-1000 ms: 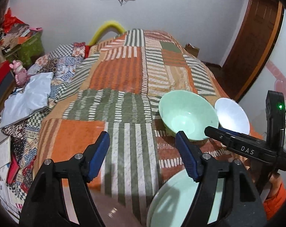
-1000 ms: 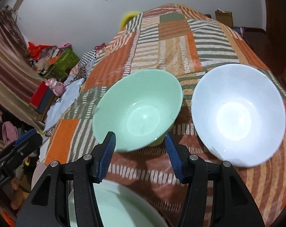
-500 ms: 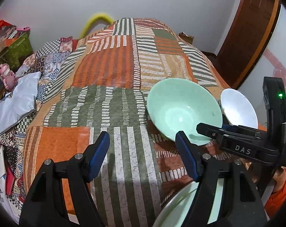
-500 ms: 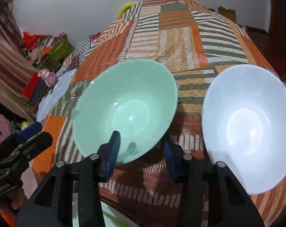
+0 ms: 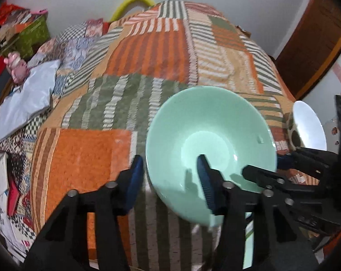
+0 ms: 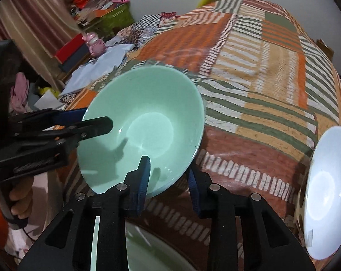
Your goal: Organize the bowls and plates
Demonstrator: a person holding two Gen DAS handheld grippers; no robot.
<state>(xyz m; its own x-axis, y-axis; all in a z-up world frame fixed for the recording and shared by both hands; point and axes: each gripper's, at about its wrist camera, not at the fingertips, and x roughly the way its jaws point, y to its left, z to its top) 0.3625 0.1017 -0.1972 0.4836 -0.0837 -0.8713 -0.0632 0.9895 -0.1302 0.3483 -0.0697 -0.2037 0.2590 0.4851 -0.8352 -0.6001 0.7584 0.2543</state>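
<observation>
A mint green bowl (image 5: 211, 140) is tilted on the striped patchwork bedspread (image 5: 147, 45). My left gripper (image 5: 170, 176) straddles its near left rim, one finger inside and one outside, jaws still apart. My right gripper (image 6: 169, 176) straddles the bowl (image 6: 143, 124) at its near right rim, one finger inside and one outside, jaws narrowed; contact is unclear. A white bowl (image 6: 323, 194) lies to the right, also at the right edge of the left wrist view (image 5: 308, 124). A pale green plate (image 6: 147, 253) lies under the right gripper.
The bed edge is near me. Pillows and a pale cloth (image 5: 26, 103) lie on the left side. A pink toy (image 6: 94, 44), boxes and clutter stand beside the bed on the left. A brown door (image 5: 312, 40) is at the right.
Both grippers have moved forward onto the green bowl's rim, one on each side. The bowl has tipped and shifted towards me and to the left. The right jaws have narrowed.
</observation>
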